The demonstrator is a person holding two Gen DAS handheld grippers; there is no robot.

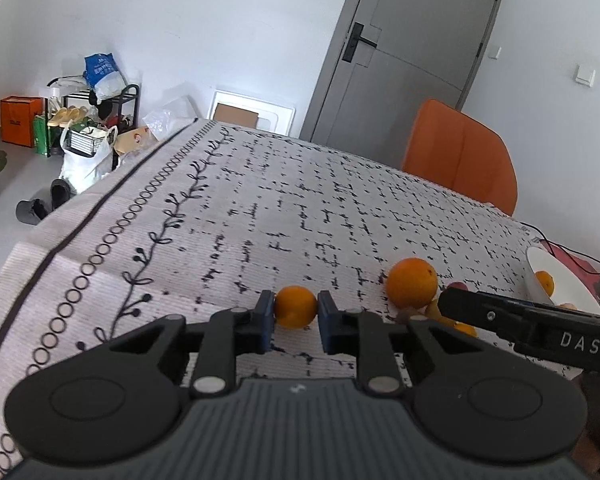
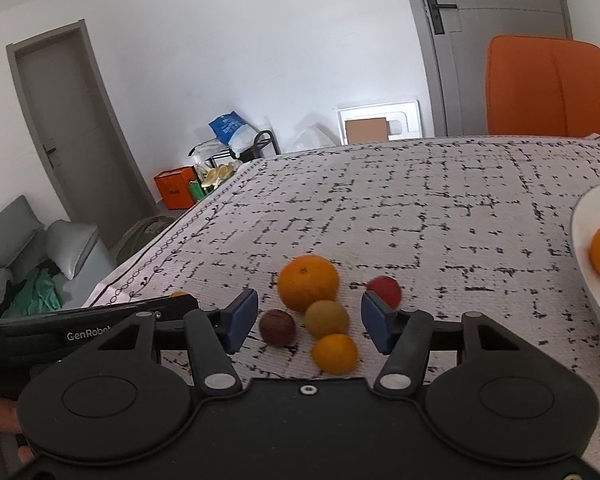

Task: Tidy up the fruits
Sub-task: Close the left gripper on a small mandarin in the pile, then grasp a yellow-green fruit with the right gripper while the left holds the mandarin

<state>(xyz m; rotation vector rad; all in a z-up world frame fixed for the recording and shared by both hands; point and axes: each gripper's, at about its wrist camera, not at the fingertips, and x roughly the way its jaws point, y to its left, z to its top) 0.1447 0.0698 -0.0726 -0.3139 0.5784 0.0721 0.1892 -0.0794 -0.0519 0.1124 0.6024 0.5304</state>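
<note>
Left gripper (image 1: 296, 314) pinches a small orange (image 1: 295, 306) between its fingers; right gripper (image 2: 309, 320), fingers spread around the fruit cluster (image 2: 326, 319), apparently touching none, should centre on one fruit before closing, then carry toward the white bowl (image 2: 588, 216) at the table's right edge.

- White bowl (image 2: 592, 248): cut off by right frame edge.
- Small fruits (image 1: 452, 318) beside large orange (image 1: 412, 282): mostly hidden behind right gripper (image 2: 309, 322) in left-wrist view.
</note>
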